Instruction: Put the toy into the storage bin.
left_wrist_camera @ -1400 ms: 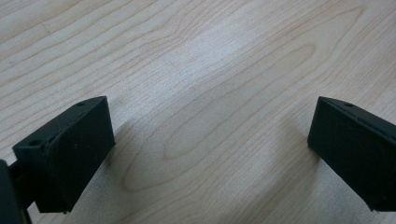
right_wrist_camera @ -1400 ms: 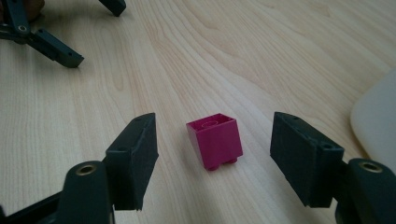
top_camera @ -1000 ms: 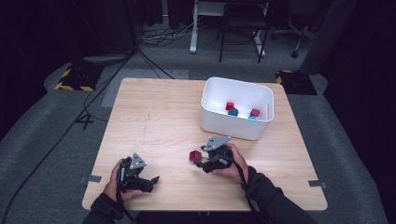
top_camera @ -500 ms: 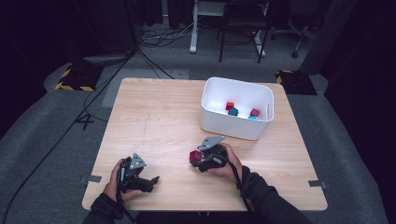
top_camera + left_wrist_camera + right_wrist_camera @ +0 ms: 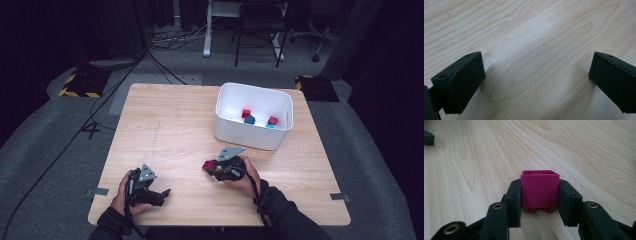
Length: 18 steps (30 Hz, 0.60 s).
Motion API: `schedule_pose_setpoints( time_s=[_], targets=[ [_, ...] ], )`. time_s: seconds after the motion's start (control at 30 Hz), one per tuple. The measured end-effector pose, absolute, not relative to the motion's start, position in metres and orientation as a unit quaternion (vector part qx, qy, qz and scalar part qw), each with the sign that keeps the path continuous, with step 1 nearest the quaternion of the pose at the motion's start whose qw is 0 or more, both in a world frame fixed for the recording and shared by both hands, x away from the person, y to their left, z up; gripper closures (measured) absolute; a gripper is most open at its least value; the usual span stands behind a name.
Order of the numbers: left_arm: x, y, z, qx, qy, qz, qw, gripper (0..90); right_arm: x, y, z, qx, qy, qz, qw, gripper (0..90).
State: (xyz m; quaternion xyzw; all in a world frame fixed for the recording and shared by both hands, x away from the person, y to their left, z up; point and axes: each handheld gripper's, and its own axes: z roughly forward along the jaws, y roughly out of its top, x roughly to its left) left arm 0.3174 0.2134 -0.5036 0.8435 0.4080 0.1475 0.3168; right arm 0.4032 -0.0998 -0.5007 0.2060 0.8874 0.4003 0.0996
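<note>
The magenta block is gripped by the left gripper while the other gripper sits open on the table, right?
Not quite: the right gripper is shut on the magenta block, as the right gripper view shows. The left gripper is the open one.

In the right gripper view, the magenta block's (image 5: 539, 190) side faces are covered by the right gripper (image 5: 539, 203), and at ten o'clock a dark object (image 5: 428, 137) is cut by the edge. From above, the small blocks (image 5: 259, 120) inside the white bin (image 5: 252, 137) are too tiny to identify, and the person's forearms (image 5: 285, 220) run off at six o'clock.

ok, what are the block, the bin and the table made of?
Block: likely moulded plastic, matte magenta, with studs at one end. Bin: looks like white plastic, smooth, with rounded corners. Table: light wood grain, possibly laminate; can't tell.
</note>
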Motion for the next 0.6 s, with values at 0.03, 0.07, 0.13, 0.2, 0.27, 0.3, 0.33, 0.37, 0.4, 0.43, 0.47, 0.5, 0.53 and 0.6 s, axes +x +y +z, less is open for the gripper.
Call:
schedule_pose_setpoints(
  time_s=[0.03, 0.07, 0.13, 0.2, 0.27, 0.3, 0.33, 0.37, 0.4, 0.43, 0.47, 0.5, 0.53, 0.6],
  targets=[
    [0.317, 0.213, -0.504, 0.844, 0.408, 0.147, 0.317, 0.7, 0.403, -0.102, -0.5, 0.203, 0.889, 0.397, 0.103, 59.1],
    [0.317, 0.213, -0.504, 0.843, 0.408, 0.147, 0.317, 0.7, 0.401, -0.102, -0.5, 0.212, 0.887, 0.398, 0.098, 59.1],
    [0.317, 0.213, -0.504, 0.843, 0.408, 0.146, 0.317, 0.7, 0.4, -0.105, -0.5, 0.208, 0.888, 0.398, 0.101, 59.2],
    [0.317, 0.213, -0.504, 0.843, 0.408, 0.146, 0.317, 0.7, 0.399, -0.11, -0.499, 0.204, 0.891, 0.393, 0.103, 59.2],
    [0.317, 0.213, -0.504, 0.844, 0.408, 0.147, 0.317, 0.7, 0.397, -0.115, -0.498, 0.206, 0.889, 0.395, 0.105, 59.2],
    [0.317, 0.213, -0.504, 0.844, 0.408, 0.147, 0.317, 0.7, 0.396, -0.119, -0.498, 0.204, 0.889, 0.397, 0.106, 59.2],
    [0.317, 0.213, -0.504, 0.843, 0.408, 0.146, 0.317, 0.7, 0.395, -0.122, -0.497, 0.205, 0.888, 0.399, 0.103, 59.2],
    [0.318, 0.213, -0.504, 0.843, 0.408, 0.147, 0.317, 0.7, 0.394, -0.126, -0.496, 0.203, 0.887, 0.4, 0.106, 59.2],
    [0.317, 0.213, -0.504, 0.843, 0.408, 0.147, 0.317, 0.7, 0.392, -0.129, -0.495, 0.204, 0.887, 0.401, 0.105, 59.1],
    [0.317, 0.213, -0.504, 0.844, 0.408, 0.147, 0.317, 0.7, 0.391, -0.133, -0.494, 0.201, 0.888, 0.398, 0.11, 59.1],
    [0.317, 0.213, -0.504, 0.844, 0.408, 0.147, 0.317, 0.7, 0.388, -0.138, -0.492, 0.202, 0.886, 0.403, 0.11, 59.2],
    [0.317, 0.213, -0.504, 0.844, 0.408, 0.147, 0.316, 0.7, 0.387, -0.143, -0.491, 0.202, 0.884, 0.406, 0.108, 59.2],
    [0.317, 0.213, -0.504, 0.844, 0.408, 0.147, 0.317, 0.7, 0.386, -0.147, -0.49, 0.205, 0.884, 0.405, 0.109, 59.2],
    [0.317, 0.213, -0.504, 0.843, 0.408, 0.147, 0.317, 0.7, 0.385, -0.154, -0.487, 0.204, 0.882, 0.411, 0.109, 59.2]
  ],
)
